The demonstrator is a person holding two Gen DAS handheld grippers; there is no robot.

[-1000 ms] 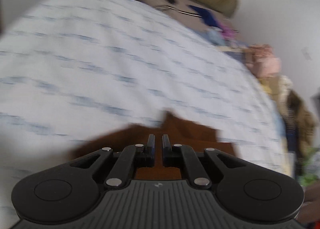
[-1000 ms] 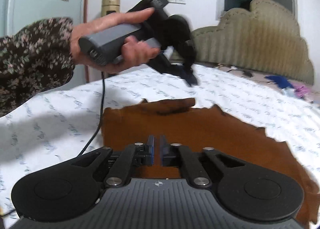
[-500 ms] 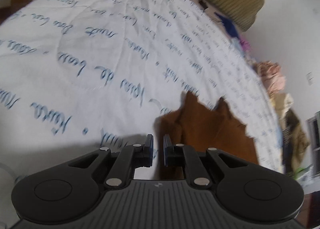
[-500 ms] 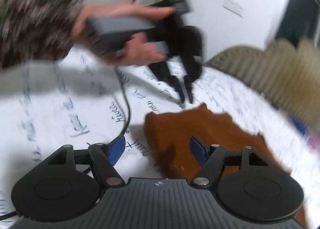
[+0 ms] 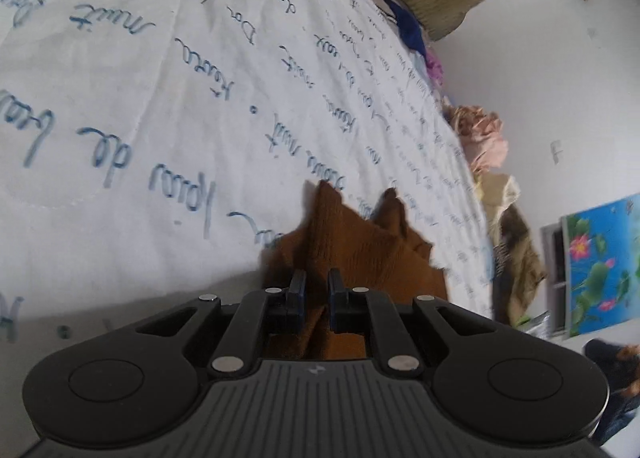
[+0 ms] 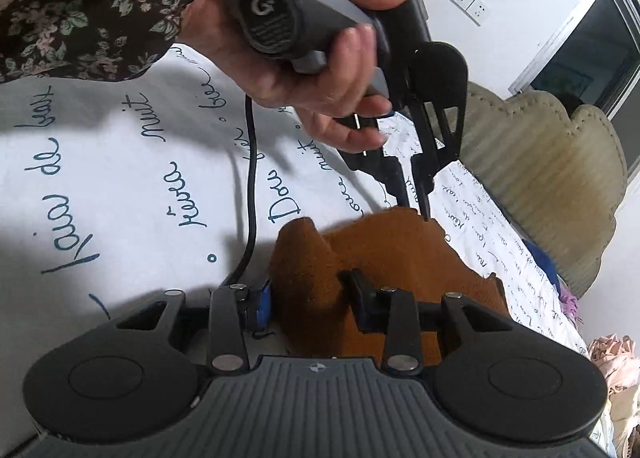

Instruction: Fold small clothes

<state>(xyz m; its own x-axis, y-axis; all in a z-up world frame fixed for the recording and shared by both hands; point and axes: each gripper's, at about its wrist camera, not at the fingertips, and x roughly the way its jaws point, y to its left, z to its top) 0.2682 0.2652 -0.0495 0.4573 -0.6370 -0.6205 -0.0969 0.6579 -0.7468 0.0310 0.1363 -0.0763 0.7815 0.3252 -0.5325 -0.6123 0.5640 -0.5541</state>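
Observation:
A small brown garment (image 5: 360, 250) (image 6: 400, 258) lies bunched on a white bedsheet (image 5: 160, 118) printed with blue script. My left gripper (image 5: 316, 278) is shut on one edge of it, and brown cloth fills the narrow gap between the jaws. From the right wrist view a hand (image 6: 300, 70) holds that left gripper (image 6: 418, 210), its tips down on the garment's far edge. My right gripper (image 6: 310, 290) straddles a raised fold at the near edge. Its jaws are closing, and both fingers touch the fold.
A black cable (image 6: 250, 178) hangs from the left gripper down onto the sheet. A padded beige headboard (image 6: 540, 162) runs along the far side. Blue clothing (image 5: 408, 30) and a pile of pink and tan clothes (image 5: 484, 138) sit along the bed's right edge.
The right gripper opened wide, let go, then narrowed around a fold at the near edge. The left gripper came down to the bed with the far edge. The garment went from spread to bunched.

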